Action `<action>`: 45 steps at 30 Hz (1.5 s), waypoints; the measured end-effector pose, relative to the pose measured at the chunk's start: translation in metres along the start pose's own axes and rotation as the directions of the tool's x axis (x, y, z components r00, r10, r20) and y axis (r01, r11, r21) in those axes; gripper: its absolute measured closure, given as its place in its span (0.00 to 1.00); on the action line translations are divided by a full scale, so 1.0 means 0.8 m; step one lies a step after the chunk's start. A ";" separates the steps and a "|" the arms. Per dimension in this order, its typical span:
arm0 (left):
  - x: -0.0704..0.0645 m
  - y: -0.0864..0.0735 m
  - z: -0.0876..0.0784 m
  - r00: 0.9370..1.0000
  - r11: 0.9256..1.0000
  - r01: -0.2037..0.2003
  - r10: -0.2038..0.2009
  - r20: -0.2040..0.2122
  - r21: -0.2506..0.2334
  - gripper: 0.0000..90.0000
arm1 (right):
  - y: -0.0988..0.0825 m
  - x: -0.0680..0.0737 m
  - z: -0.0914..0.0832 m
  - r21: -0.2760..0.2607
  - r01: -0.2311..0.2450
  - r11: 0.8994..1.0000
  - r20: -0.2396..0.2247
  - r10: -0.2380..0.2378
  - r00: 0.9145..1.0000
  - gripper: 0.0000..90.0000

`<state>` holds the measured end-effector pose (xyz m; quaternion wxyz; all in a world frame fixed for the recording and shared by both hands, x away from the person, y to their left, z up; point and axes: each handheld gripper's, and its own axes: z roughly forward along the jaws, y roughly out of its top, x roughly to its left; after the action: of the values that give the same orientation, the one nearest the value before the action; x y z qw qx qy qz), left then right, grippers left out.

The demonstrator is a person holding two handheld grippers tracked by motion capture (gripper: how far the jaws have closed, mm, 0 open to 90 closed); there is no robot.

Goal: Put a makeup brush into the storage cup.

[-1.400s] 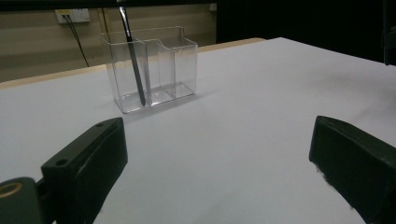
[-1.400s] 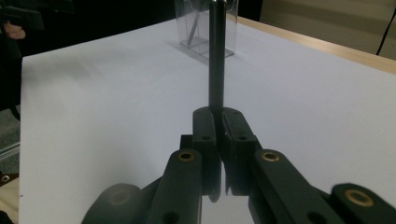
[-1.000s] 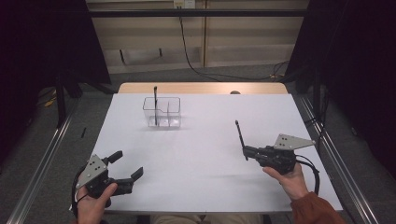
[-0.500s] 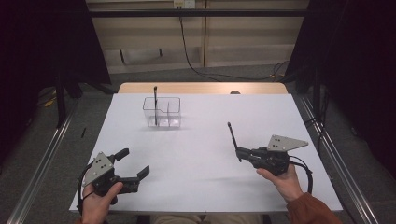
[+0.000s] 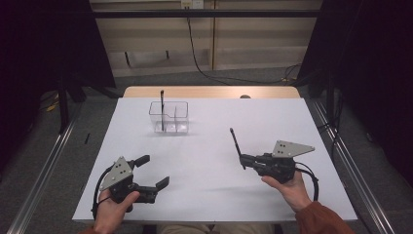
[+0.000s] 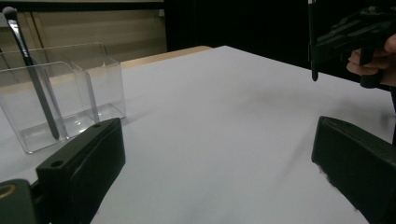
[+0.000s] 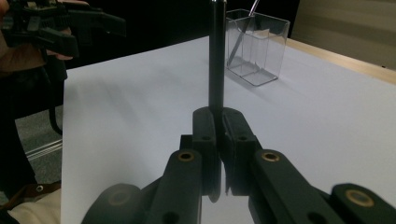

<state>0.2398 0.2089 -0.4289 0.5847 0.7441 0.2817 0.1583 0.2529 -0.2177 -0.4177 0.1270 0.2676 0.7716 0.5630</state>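
Observation:
A clear plastic box (image 5: 169, 117) with compartments stands at the far left-middle of the white table (image 5: 209, 195), and a thin black stick (image 5: 162, 103) leans upright in it. My right gripper (image 5: 245, 161) is shut on a second black stick (image 5: 235, 142), which points up and away toward the far side. In the right gripper view that held stick (image 7: 216, 56) rises from the closed right gripper (image 7: 218, 116), with the box (image 7: 257, 44) beyond. My left gripper (image 5: 157, 170) hovers open near the front left edge, nothing between its jaws. In the left gripper view the box (image 6: 60, 93) is at left.
A wooden strip (image 5: 209, 91) runs along the table's far edge. Metal rails (image 5: 44, 165) flank the table on both sides. A black cable (image 5: 204, 53) hangs on the wall behind.
My left gripper has shifted right along the front edge. My right gripper has moved left toward the table's middle, carrying the stick with it.

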 end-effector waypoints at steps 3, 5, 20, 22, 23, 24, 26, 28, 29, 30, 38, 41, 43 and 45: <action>-0.005 0.004 0.008 1.000 1.000 -0.010 0.010 0.011 0.004 0.03 | 0.004 0.003 0.005 0.000 0.004 1.000 -0.009 -0.004 1.000 0.94; -0.007 0.007 0.014 0.999 1.000 -0.020 0.020 0.024 0.007 0.03 | 0.006 0.006 0.012 0.011 0.014 1.000 -0.015 -0.014 1.000 0.94; -0.029 0.029 0.046 0.995 0.999 -0.033 0.035 0.097 -0.017 0.03 | 0.019 0.016 0.041 0.016 0.034 0.999 -0.063 -0.033 0.997 0.94; -0.031 0.034 0.052 0.993 0.999 -0.047 0.048 0.105 -0.015 0.03 | 0.020 0.016 0.043 0.015 0.036 0.999 -0.064 -0.035 0.997 0.94; -0.031 0.035 0.055 0.993 0.999 -0.046 0.047 0.110 -0.016 0.03 | 0.020 0.016 0.044 0.014 0.036 0.999 -0.064 -0.035 0.997 0.94; -0.032 0.037 0.058 0.992 0.999 -0.049 0.051 0.113 -0.015 0.03 | 0.019 0.015 0.045 0.011 0.036 0.999 -0.063 -0.035 0.997 0.94; -0.034 0.041 0.064 0.990 0.998 -0.059 0.060 0.127 -0.015 0.03 | 0.015 0.012 0.045 0.008 0.029 1.000 -0.059 -0.029 0.998 0.94; -0.036 0.046 0.071 0.989 0.998 -0.055 0.058 0.134 -0.023 0.03 | 0.013 0.011 0.046 0.009 0.026 1.000 -0.059 -0.025 0.998 0.94; -0.038 0.048 0.074 0.988 0.998 -0.053 0.056 0.142 -0.021 0.03 | 0.012 0.012 0.046 0.010 0.026 1.000 -0.060 -0.025 0.998 0.94; -0.039 0.050 0.078 0.987 0.998 -0.057 0.059 0.149 -0.021 0.03 | 0.012 0.012 0.046 0.007 0.026 1.000 -0.062 -0.026 0.998 0.94; -0.055 0.057 0.101 0.981 0.998 -0.063 0.067 0.180 -0.027 0.04 | 0.006 0.019 0.054 0.025 0.034 0.999 -0.076 -0.032 0.997 0.94; -0.057 0.061 0.106 0.980 0.997 -0.073 0.078 0.181 -0.029 0.04 | 0.003 0.021 0.056 0.029 0.033 0.999 -0.084 -0.030 0.996 0.94; -0.059 0.067 0.109 0.979 0.996 -0.079 0.084 0.185 -0.033 0.04 | 0.002 0.022 0.057 0.031 0.032 0.999 -0.086 -0.029 0.996 0.94; -0.058 0.072 0.112 0.980 0.997 -0.063 0.069 0.187 -0.039 0.04 | 0.001 0.022 0.058 0.031 0.027 0.999 -0.086 -0.025 0.996 0.94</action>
<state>0.2672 0.1018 -0.3928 0.6152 0.7551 0.1976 0.1113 0.2614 -0.1707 -0.4306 0.0967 0.2350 0.7886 0.5599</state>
